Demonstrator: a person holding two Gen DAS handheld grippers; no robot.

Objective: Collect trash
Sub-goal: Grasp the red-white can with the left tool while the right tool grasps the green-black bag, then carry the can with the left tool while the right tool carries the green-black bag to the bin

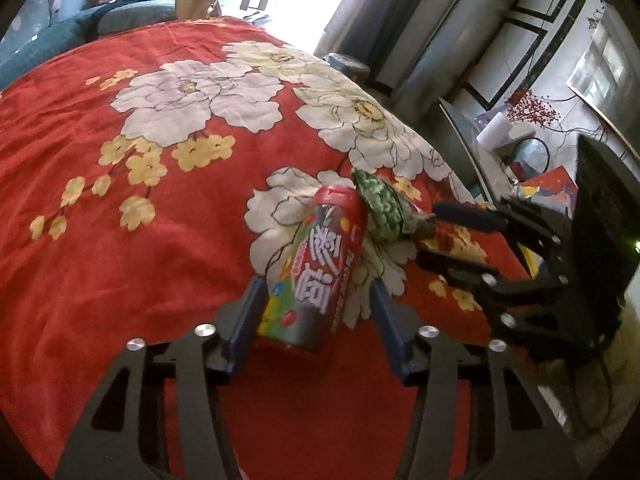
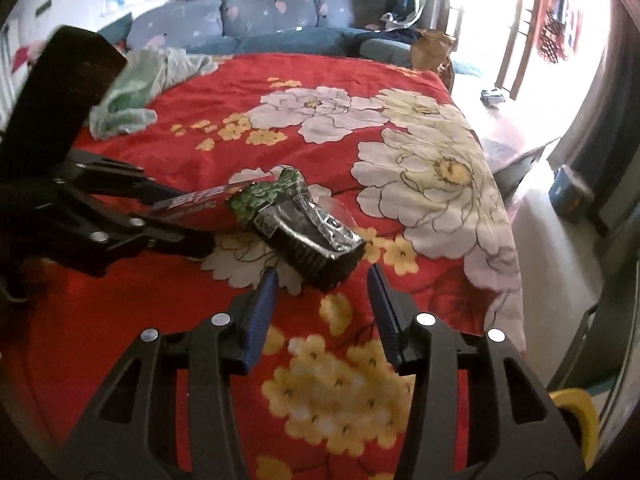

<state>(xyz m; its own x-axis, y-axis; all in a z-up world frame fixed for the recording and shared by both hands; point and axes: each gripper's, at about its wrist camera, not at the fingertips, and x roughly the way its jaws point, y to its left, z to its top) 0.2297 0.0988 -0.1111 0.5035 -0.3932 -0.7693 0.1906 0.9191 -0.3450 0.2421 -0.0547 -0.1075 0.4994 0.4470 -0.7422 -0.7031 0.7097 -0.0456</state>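
Note:
A red snack bag (image 1: pixel 320 256) with white lettering lies on the red floral bedspread (image 1: pixel 140 264). My left gripper (image 1: pixel 316 284) is around its near end. The left pad is against the bag and a gap shows at the right pad, so the jaws are open. Touching the bag's far end is a crumpled green and black wrapper (image 1: pixel 380 208), also seen in the right wrist view (image 2: pixel 304 224). My right gripper (image 2: pixel 322 272) is open, with the wrapper's near end just between its fingertips and neither pad pressing. The left gripper (image 2: pixel 198 220) comes in from the left there, the red bag (image 2: pixel 196 200) between its fingers.
A pale green cloth (image 2: pixel 128 92) lies at the bed's far left, below blue pillows (image 2: pixel 240 16). A brown paper bag (image 2: pixel 432 48) stands at the far corner. The bed's edge drops off on the right to the floor (image 2: pixel 552 232). Cluttered furniture (image 1: pixel 516 148) stands beside the bed.

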